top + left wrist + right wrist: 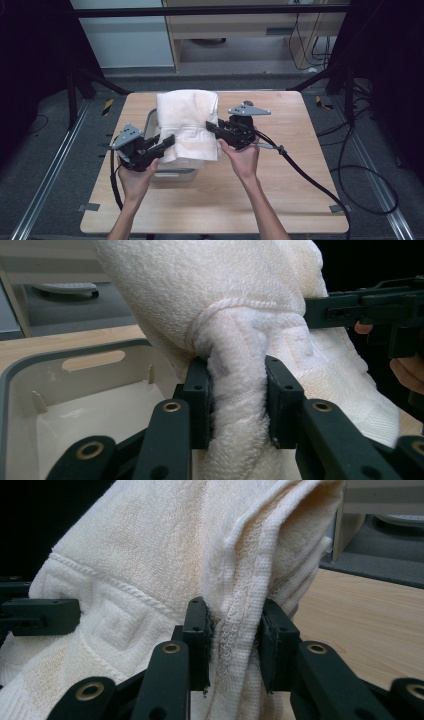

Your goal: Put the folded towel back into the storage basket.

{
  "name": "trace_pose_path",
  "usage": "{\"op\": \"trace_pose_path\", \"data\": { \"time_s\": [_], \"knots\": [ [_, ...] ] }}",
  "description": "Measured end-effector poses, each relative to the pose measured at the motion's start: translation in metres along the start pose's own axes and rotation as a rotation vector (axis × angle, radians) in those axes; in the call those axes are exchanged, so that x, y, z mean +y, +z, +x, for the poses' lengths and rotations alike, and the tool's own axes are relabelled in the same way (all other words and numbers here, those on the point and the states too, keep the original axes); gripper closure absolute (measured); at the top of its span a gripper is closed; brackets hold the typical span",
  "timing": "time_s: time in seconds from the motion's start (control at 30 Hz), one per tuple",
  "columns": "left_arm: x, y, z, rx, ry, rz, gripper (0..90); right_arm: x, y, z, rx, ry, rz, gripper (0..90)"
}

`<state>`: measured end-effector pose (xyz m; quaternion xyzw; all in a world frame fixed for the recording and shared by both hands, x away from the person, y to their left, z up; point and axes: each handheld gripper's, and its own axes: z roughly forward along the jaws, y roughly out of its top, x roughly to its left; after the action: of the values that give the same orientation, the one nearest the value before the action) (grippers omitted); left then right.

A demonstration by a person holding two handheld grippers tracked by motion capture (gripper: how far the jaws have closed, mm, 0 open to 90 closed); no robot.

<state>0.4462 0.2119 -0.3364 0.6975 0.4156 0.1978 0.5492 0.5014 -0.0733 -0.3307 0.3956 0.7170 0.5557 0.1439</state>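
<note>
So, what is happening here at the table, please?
A person holds a white towel with two grippers. The left gripper is shut on a bunched edge of the towel, and the right gripper is shut on a folded edge at the other side. The towel hangs between them above a grey bin on the wooden table. The bin looks empty inside.

We see high view evenly lit from above, table (280,200) bright, surroundings falling into near black at both sides. Soft shadows only. Gripper views sharp on towel (235,300) weave; background behind goes soft. Slight overexposure on white cloth, no motion blur.
</note>
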Motion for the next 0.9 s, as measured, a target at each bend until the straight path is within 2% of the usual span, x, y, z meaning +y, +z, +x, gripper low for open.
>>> {"op": "trace_pose_path", "data": {
  "time_s": [0.4, 0.9],
  "knots": [
    [0.002, -0.012, 0.020, 0.016, -0.029, -0.024, 67.7, 0.011, 0.022, 0.016, -0.001, -0.029, 0.003, 69.7],
    [-0.002, -0.009, 0.039, 0.033, -0.052, -0.016, 67.8, 0.007, 0.044, 0.017, -0.005, -0.019, 0.007, 69.6]
  ]
}}
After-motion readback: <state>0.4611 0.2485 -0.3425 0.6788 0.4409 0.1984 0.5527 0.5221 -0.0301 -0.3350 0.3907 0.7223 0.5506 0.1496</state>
